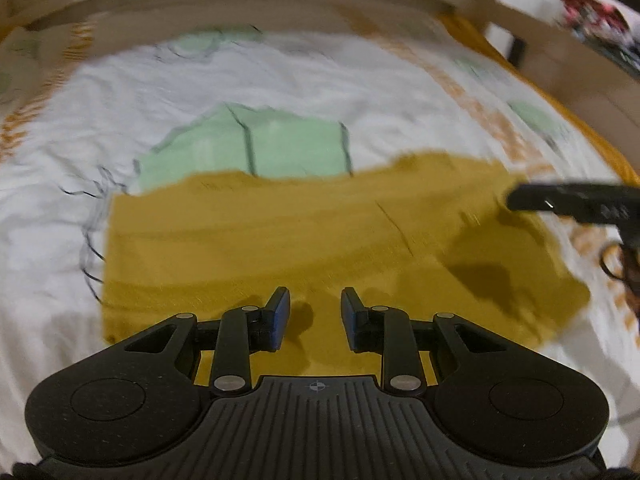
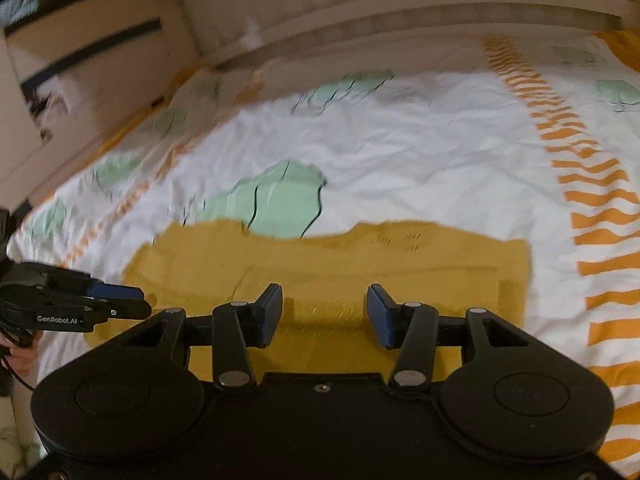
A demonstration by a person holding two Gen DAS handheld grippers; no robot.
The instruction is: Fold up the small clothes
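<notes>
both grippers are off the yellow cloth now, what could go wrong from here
1. The yellow cloth lies folded but uneven: its far edge is wavy and its left end is rounded, so another fold may come out crooked.
2. The bedsheet underneath is wrinkled, so a low pinch might catch sheet with cloth.
3. The left gripper and right gripper, both open and empty, hover close over the same cloth and could bump.

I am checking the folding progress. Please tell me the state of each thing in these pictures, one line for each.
mustard garment: lies flat on the bed, folded into a wide band, not held.
left gripper: open, nothing between its fingers, over the garment's near edge.
right gripper: open, nothing between its fingers, over the garment.
bed sheet: spread out, wrinkled, under the garment.
</notes>
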